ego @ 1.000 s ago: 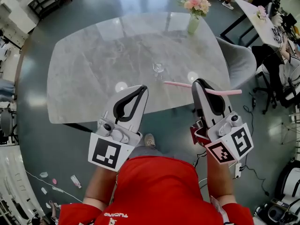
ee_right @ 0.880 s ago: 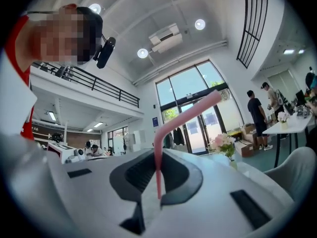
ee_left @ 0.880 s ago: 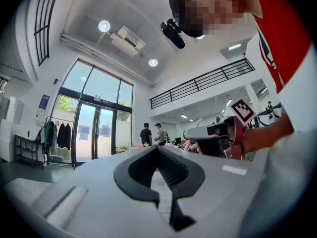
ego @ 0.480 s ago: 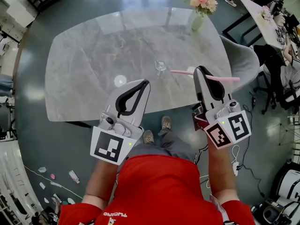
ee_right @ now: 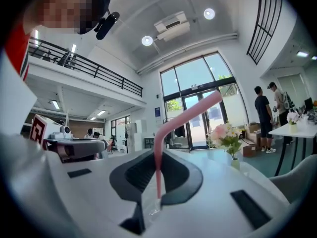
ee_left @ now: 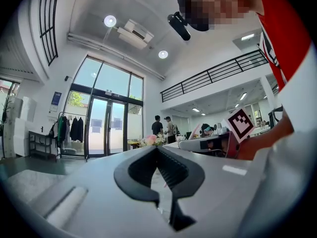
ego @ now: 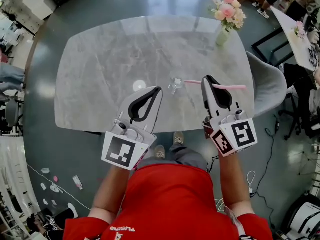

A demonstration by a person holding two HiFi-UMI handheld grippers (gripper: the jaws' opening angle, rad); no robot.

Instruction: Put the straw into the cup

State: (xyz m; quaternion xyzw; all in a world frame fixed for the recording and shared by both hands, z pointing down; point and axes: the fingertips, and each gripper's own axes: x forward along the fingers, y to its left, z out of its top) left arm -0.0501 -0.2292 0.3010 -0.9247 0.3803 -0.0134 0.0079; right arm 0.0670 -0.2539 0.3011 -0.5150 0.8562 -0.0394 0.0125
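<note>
Right hand-held gripper (ego: 208, 78): I have it pinching the pink straw (ego: 232, 87). In the right gripper view (ee_right: 157, 155) the pads are closed on it.
Left hand-held gripper (ego: 157, 89): tips pressed together with nothing between them, hovering low over the near part of the worktop (ego: 100, 69).
Change from a second ago: both hand-held grippers have come forward from the near edge and are now over the worktop. The straw's left end was short of the cup (ego: 176, 82) and now sits just to its right, at about the same depth. My grip on the straw is unchanged.
Straw, axis: crosswise to the jaws and roughly level, running left to right in the head view.
Straw, ends: the shorter end points left at the cup, and the longer end sticks out to the right, past the jaws.
Straw, place: in the air above the worktop, not in the cup.
Cup: clear, upright, between the two hand-held grippers and slightly ahead of them.
Far corner: vase of flowers (ego: 227, 14), well apart from the cup.
</note>
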